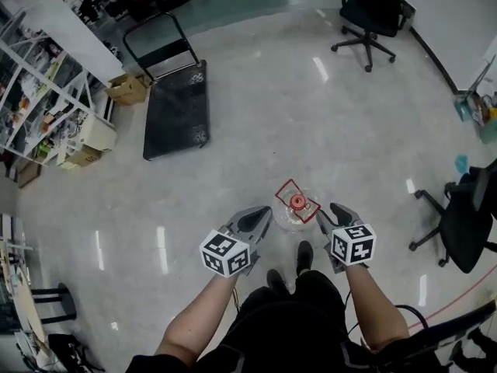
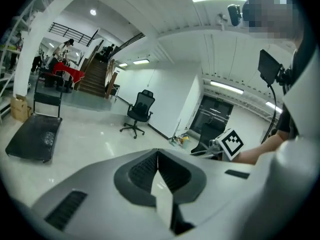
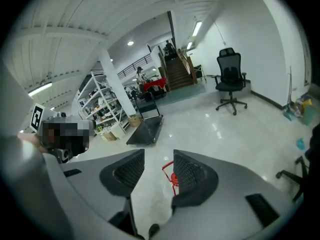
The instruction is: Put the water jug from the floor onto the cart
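Observation:
A clear water jug [image 1: 296,210] with a red cap and red handle stands on the shiny floor just ahead of my feet. My left gripper [image 1: 262,218] hangs close to its left side; in the left gripper view [image 2: 158,156] the pads meet with nothing between them. To the jug's right is my right gripper [image 1: 335,211], whose jaws [image 3: 159,156] stand apart, with the jug's red handle [image 3: 169,176] showing through the gap, farther off. Neither gripper touches the jug. The black flat cart [image 1: 177,109] with an upright handle sits at the far left [image 3: 145,129].
Shelving [image 1: 35,103] and cardboard boxes [image 1: 128,88] line the left wall beside the cart. One office chair [image 1: 373,14] stands at the back right, another [image 1: 466,216] at the right edge. My shoes [image 1: 304,256] are just behind the jug.

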Demonstrator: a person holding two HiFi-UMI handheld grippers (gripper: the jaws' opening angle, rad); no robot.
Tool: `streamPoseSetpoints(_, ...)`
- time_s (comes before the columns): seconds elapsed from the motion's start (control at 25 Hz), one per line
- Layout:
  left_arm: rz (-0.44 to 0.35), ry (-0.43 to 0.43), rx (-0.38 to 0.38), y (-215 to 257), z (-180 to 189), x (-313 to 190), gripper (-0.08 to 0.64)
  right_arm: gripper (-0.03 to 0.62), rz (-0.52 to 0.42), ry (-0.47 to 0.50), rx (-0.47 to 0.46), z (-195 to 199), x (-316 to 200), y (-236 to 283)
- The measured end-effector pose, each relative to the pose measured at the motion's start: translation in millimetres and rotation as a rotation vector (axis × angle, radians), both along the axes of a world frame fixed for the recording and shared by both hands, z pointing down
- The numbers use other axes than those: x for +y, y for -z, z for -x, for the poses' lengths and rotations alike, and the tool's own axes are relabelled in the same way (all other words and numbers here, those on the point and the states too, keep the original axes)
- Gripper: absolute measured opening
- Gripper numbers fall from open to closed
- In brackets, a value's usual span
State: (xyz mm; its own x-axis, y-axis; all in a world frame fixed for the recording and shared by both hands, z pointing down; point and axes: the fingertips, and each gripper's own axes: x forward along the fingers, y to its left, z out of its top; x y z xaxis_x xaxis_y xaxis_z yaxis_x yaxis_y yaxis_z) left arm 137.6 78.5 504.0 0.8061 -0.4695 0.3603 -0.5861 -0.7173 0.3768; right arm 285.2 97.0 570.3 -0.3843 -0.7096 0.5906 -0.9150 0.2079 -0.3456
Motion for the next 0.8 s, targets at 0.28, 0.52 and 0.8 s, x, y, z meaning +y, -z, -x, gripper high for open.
streamPoseSetpoints(0.28, 0.136, -0.062, -0.104, -97, -29, -33, -0.011, 0.184, 0.202, -0.024, -0.037, -10, -13, -112)
streamPoseSetpoints(0.52, 0.315, -0.043, -0.212, -211, -20, -39, -0.011, 0.184, 0.389, -0.154, -0.111, -20, -11, -214)
streamPoseSetpoints(0.8, 0.426, -0.123, -0.266, -296, -18, -24, -0.011, 0.184, 0.537, -0.297, -0.18, -19, 4, -304)
